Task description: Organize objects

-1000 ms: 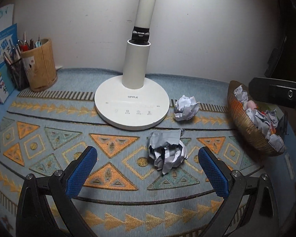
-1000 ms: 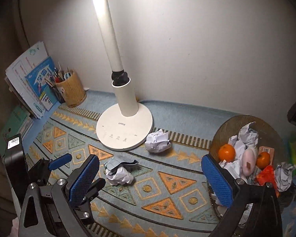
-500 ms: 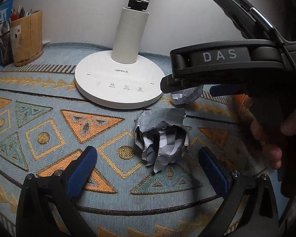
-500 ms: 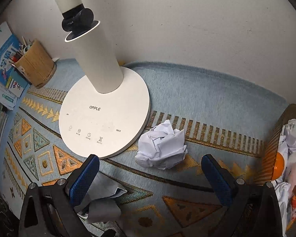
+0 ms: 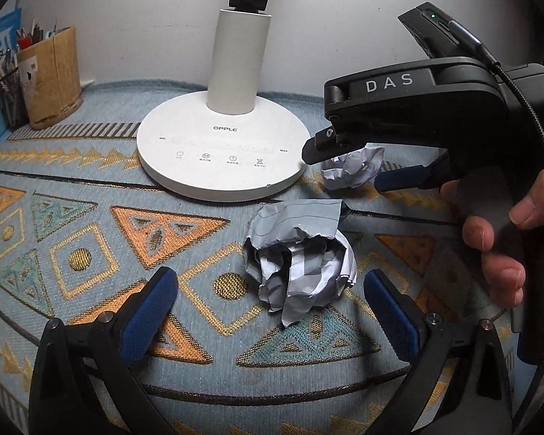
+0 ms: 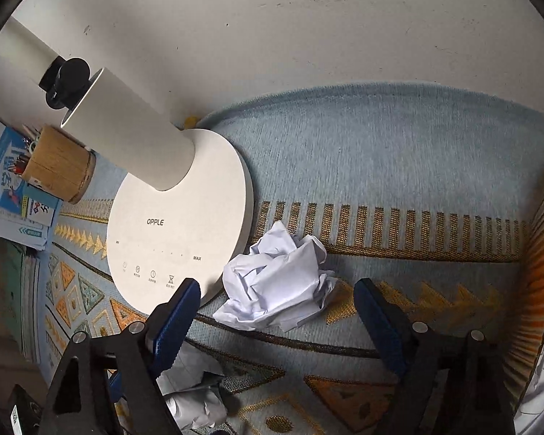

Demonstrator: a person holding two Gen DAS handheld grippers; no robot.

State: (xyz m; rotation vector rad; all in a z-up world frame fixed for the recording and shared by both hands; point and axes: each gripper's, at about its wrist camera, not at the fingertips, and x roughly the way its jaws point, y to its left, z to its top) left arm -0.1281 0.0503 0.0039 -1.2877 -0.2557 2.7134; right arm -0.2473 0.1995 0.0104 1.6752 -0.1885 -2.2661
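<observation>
A crumpled ball of lined paper (image 5: 301, 253) lies on the patterned mat just ahead of my open left gripper (image 5: 268, 308), between its blue pads. It shows in part in the right wrist view (image 6: 192, 395), low behind the left finger. A second crumpled white paper ball (image 6: 275, 279) lies beside the lamp base, between the blue pads of my open right gripper (image 6: 275, 311). In the left wrist view this ball (image 5: 355, 168) is partly hidden by the right gripper's black body (image 5: 417, 108). Neither gripper holds anything.
A white OPPLE desk lamp base (image 5: 221, 145) stands at the back middle; it also shows in the right wrist view (image 6: 177, 224). A wooden pen holder (image 5: 49, 76) and books stand at the far left. A woven basket rim (image 6: 540, 253) is at the right.
Both grippers have moved forward and down toward the paper balls. The right gripper has come in over the far ball and now fills the right side of the left wrist view.
</observation>
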